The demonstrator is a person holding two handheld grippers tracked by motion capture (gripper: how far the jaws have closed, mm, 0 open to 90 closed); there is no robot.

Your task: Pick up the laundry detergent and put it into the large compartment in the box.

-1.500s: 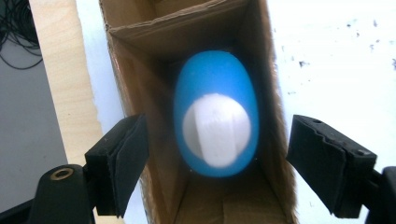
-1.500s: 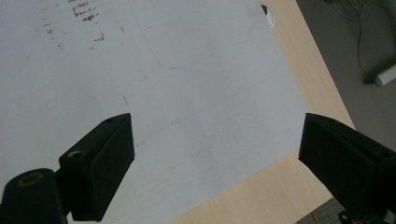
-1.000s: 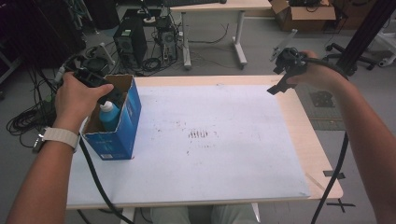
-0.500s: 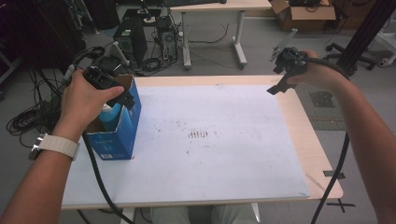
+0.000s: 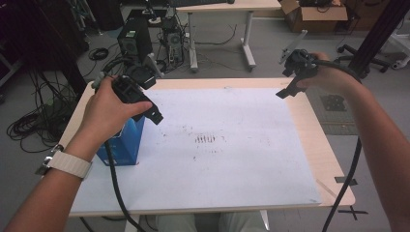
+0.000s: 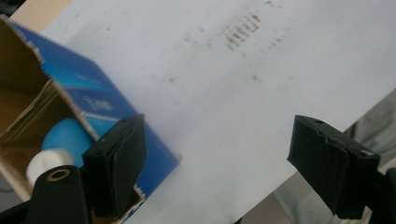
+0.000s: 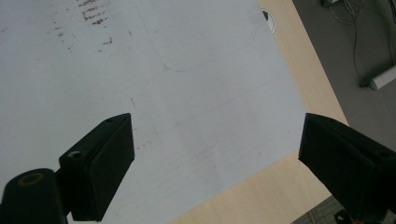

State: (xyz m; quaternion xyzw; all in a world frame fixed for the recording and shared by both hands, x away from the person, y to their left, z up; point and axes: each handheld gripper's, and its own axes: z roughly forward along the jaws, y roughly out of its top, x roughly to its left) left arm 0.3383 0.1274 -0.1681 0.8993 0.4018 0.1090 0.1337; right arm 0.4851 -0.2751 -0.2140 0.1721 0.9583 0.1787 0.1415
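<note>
Left gripper [image 5: 145, 104] held above blue box [image 5: 126, 145] at table's left side, jaws spread wide, nothing between them. Box open-topped, resting on white sheet [image 5: 232, 159]; blue bottle with white cap [image 6: 60, 144] visible inside. Right gripper [image 5: 292, 77] raised over far right corner of table [image 5: 333, 164], jaws likewise apart and empty.

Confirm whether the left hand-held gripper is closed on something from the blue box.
No: the left hand-held gripper has its jaws wide apart with nothing between them, beside the blue box.
</note>
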